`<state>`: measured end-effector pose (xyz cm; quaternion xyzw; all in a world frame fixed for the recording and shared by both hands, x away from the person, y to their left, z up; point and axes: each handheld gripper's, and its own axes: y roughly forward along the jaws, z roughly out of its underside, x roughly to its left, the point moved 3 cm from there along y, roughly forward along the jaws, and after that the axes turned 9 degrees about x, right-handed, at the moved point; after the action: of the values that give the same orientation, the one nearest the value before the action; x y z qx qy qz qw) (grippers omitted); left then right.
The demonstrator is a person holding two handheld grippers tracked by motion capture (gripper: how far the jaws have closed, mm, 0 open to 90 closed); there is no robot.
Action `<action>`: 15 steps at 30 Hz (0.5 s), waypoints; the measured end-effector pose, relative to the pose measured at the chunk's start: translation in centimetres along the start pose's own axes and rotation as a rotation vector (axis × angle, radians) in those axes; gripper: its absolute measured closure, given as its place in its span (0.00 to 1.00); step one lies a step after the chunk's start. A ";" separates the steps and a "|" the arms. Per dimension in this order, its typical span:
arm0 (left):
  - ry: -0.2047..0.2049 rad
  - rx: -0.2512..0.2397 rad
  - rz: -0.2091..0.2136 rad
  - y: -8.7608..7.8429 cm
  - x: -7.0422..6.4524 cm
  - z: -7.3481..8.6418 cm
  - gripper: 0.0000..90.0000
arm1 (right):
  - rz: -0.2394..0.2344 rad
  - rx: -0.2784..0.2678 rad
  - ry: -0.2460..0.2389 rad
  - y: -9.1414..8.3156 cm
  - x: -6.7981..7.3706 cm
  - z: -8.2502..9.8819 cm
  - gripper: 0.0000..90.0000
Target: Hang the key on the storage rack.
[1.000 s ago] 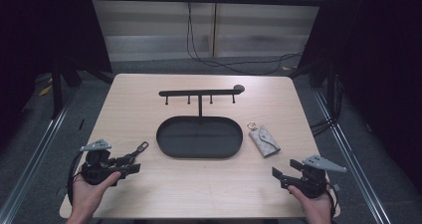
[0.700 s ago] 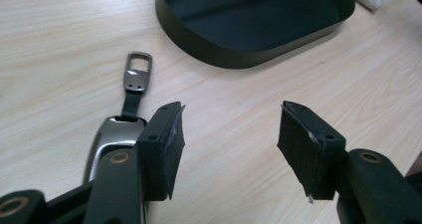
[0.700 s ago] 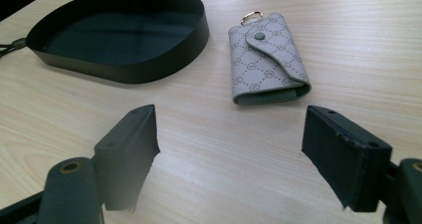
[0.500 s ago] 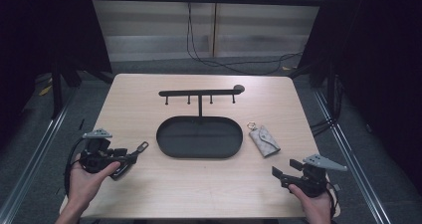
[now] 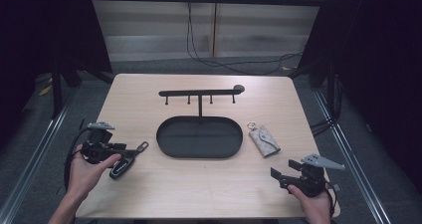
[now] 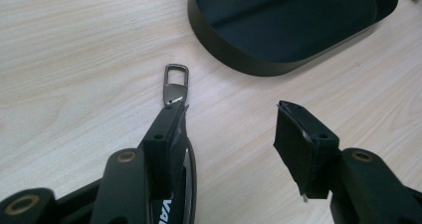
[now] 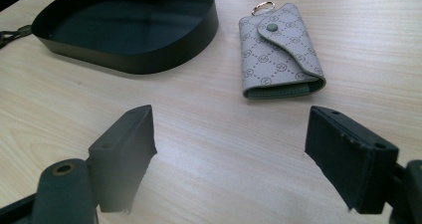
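**Closing on the car key**

On the left side of the pale wooden bench (image 5: 209, 194), the left tool (image 6: 229, 109) points at a black car key with a silver metal clip (image 6: 175, 90). The key lies flat on the bench, just left of the black oval metal tray (image 6: 234, 62). One jaw of the left tool sits right on top of the key. The other jaw stands apart from it, so the tool is spread and is not pinching the key. Its jaws have just been closing, with part of the key in the gap.

To grab well, I think the left tool should slide a little so the fat part of the key sits in the middle of the gap. Then it can squeeze the two long sides, not the thin clip, which could slip out.

Behind the tray stands a thin black metal bar with small hooks (image 5: 200, 92). It may be the place to hang the key by its clip.

Right of the tray lies a grey patterned key pouch with a gold ring (image 7: 278, 50). Near it, the right tool (image 7: 229, 149) is spread wide with only bare bench between its jaws. Those jaws have just been opening.
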<state>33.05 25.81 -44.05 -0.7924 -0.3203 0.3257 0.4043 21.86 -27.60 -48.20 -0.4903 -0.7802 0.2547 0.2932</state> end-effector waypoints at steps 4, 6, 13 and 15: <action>0.007 0.034 -0.021 -0.1 0.2 -0.6 0.54 | -0.005 0.002 -0.007 0.0 0.2 0.0 0.21; 0.014 0.047 -0.024 -0.2 0.2 -0.8 0.54 | -0.009 0.005 -0.006 0.1 0.1 0.0 0.21; 0.048 0.112 -0.032 0.3 0.4 -1.5 0.58 | -0.007 0.003 -0.001 0.0 0.1 0.0 0.21; 0.036 0.132 -0.045 0.7 0.7 -1.7 0.58 | -0.008 0.004 -0.001 0.1 0.1 0.0 0.21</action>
<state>34.94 25.27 -43.97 -0.7624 -0.3084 0.3225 0.4686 21.86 -27.45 -48.21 -0.4863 -0.7819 0.2554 0.2947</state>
